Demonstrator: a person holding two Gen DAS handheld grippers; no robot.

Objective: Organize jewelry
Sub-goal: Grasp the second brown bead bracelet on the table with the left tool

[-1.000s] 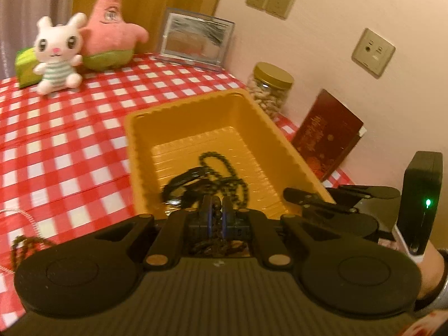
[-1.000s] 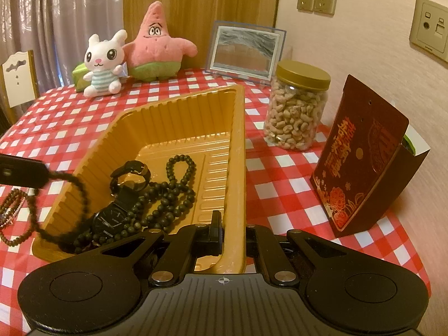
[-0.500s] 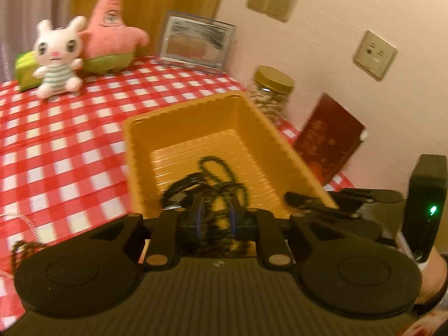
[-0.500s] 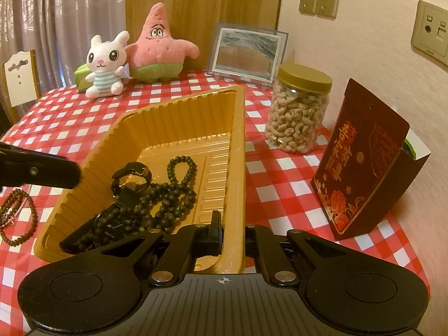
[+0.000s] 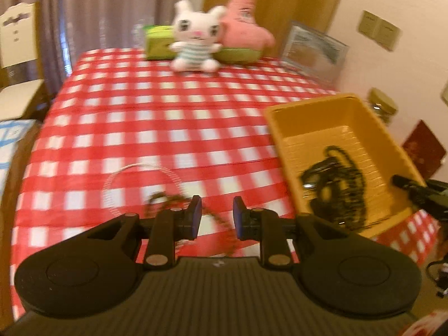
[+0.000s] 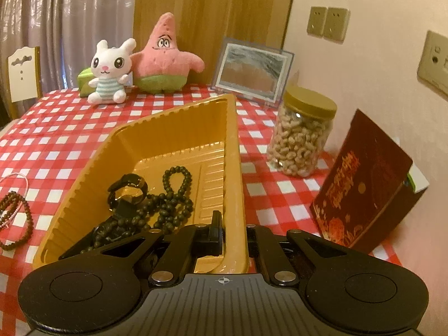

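While the black bead necklace point(image 6: 170, 198) and wristwatch point(image 6: 127, 191) are lying in the yellow plastic tray point(image 6: 233, 168), we are pinching that tray's near wall with our right gripper point(image 6: 233, 231). Our left gripper point(image 5: 215, 218) is hovering over the checked tablecloth point(image 5: 168, 128), its jaws having just been opening with nothing between them, above a brown bead bracelet point(image 6: 16, 218).
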